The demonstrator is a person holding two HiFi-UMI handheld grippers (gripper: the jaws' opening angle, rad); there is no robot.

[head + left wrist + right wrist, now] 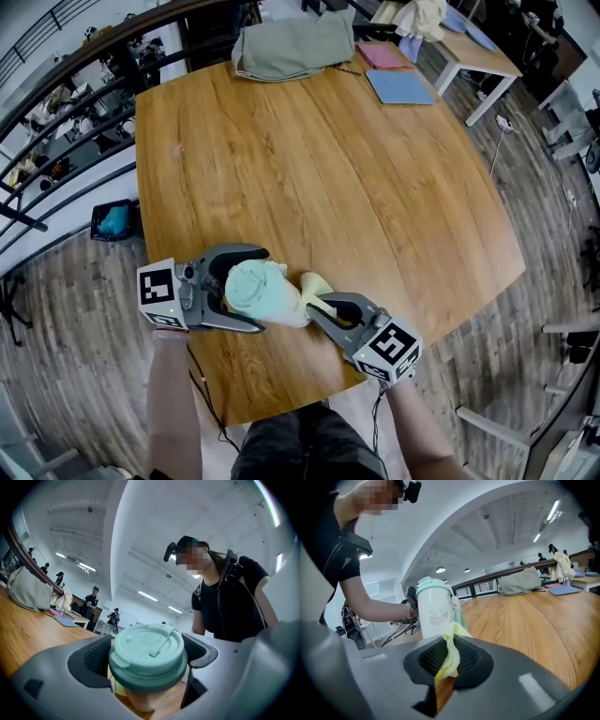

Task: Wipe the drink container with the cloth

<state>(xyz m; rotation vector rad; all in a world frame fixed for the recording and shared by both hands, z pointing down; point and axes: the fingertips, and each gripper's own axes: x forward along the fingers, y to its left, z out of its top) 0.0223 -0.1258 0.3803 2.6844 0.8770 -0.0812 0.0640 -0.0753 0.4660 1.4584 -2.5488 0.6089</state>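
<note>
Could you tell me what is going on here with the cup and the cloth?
A person works over a wooden table with a gripper in each hand. The left gripper is shut on a drink container with a mint-green lid, near the table's front edge. The right gripper is shut on a yellow cloth, pinched between its jaws, and the cloth appears to touch the container's side.

The left gripper [261, 290] and right gripper [317, 312] present grey bodies, black ribbed pads [93, 660], white cubes [159, 295] with black square markers and thin black cables [204, 398]; the person wears a black short-sleeved top [225, 606], dark shorts [309, 452] and a head camera [168, 552].
</note>
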